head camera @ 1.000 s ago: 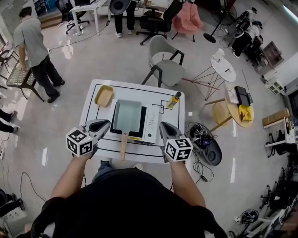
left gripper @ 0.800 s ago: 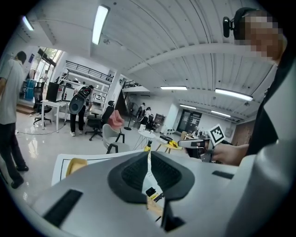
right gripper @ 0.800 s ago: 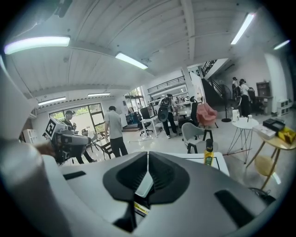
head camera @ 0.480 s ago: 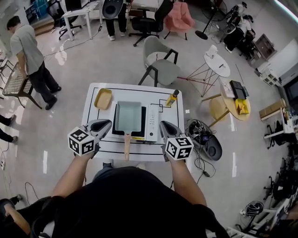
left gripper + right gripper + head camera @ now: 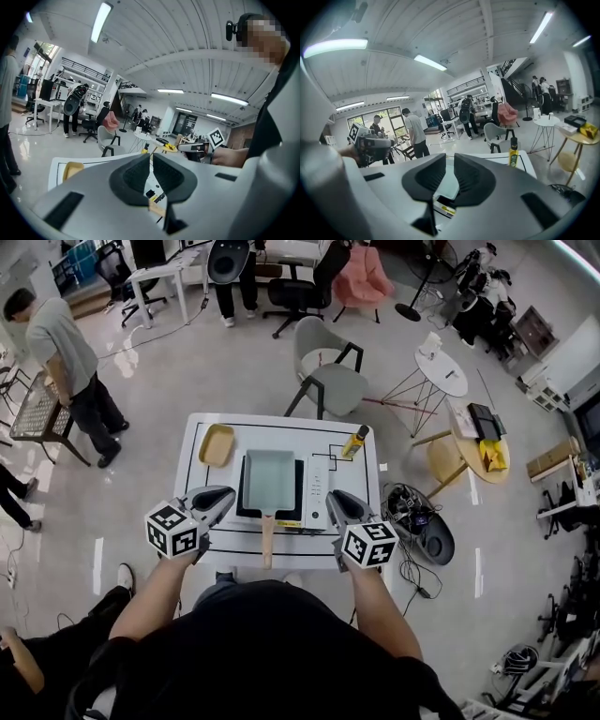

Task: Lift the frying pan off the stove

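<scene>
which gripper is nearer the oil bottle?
Right. The right gripper, jaws just been opening, nothing between them, sits nearer the person than the bottle; the left gripper is across the pan from it.

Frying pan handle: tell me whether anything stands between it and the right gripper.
Nothing visible does. The wooden handle juts past the stove at its front edge, and only bare table lies between it and the right gripper, whose jaws have just been opening, with nothing in them.
</scene>
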Demonstrator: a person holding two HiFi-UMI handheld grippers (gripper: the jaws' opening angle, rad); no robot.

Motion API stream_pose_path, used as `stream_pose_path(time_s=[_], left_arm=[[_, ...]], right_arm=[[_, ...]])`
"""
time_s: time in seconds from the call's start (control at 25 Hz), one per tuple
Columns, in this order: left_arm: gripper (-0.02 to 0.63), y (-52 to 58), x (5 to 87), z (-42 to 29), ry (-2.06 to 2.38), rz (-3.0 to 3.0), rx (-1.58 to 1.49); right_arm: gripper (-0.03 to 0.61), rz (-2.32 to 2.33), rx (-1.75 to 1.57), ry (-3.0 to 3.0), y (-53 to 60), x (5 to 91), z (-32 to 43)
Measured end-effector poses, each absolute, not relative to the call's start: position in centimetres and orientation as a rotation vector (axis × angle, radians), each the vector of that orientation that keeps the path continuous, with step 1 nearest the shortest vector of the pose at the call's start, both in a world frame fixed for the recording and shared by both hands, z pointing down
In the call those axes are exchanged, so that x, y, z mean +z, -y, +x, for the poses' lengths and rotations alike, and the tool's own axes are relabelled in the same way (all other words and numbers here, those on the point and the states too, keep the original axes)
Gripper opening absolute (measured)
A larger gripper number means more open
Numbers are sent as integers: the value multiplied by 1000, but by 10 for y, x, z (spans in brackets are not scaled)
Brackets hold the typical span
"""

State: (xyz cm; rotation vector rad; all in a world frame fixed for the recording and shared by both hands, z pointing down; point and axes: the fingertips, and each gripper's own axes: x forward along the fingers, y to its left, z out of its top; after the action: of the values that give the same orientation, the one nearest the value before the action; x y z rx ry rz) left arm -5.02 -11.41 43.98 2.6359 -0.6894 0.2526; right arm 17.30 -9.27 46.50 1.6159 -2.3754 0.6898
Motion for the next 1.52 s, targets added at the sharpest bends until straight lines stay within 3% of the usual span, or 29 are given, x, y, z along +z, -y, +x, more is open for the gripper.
stream_pose_path(time_s=[0.8, 1.52], left_arm=[[29, 117, 464, -60, 683, 2577, 267], [87, 107, 511, -51, 594, 2465, 305]], right_arm=[[98, 1541, 789, 2400, 96, 489, 152], [120, 1410, 968, 2382, 91, 545, 122]])
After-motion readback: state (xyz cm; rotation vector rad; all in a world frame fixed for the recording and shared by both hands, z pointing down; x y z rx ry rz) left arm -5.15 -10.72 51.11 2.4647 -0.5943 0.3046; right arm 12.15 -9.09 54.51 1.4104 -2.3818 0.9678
